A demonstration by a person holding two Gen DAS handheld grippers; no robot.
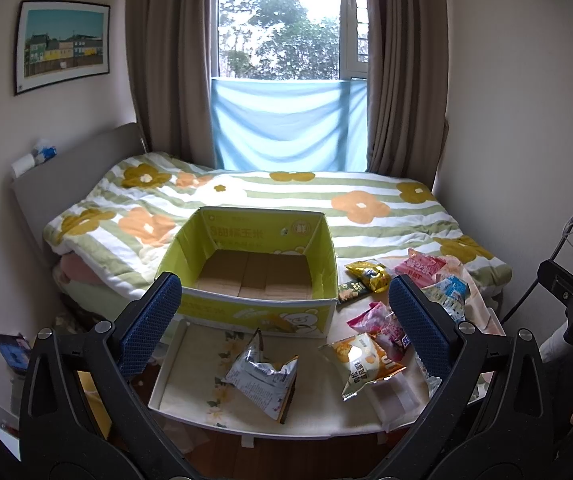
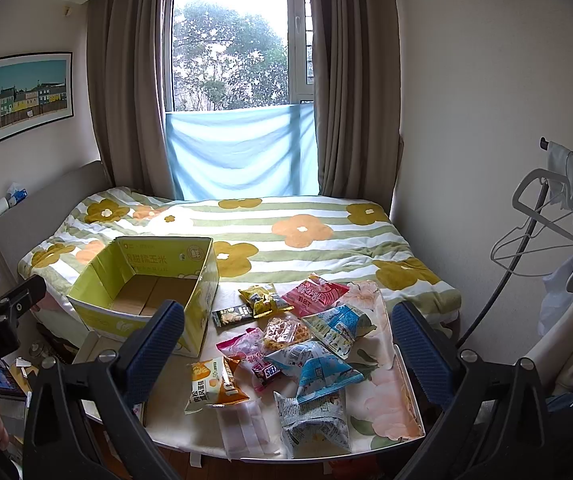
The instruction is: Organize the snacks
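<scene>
Waffle packet [image 2: 286,331] (right view only), box [image 2: 142,280] empty, tools apart.

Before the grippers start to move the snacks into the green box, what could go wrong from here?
1. The grey foil bag lies close to the table's front edge; a clumsy grasp may push it to the floor.
2. The snacks overlap in a pile: the blue packet rests on others, so closing on it might drag neighbours along.
3. The green box is empty and looks light; a bump from the left gripper could probably shift it.
</scene>
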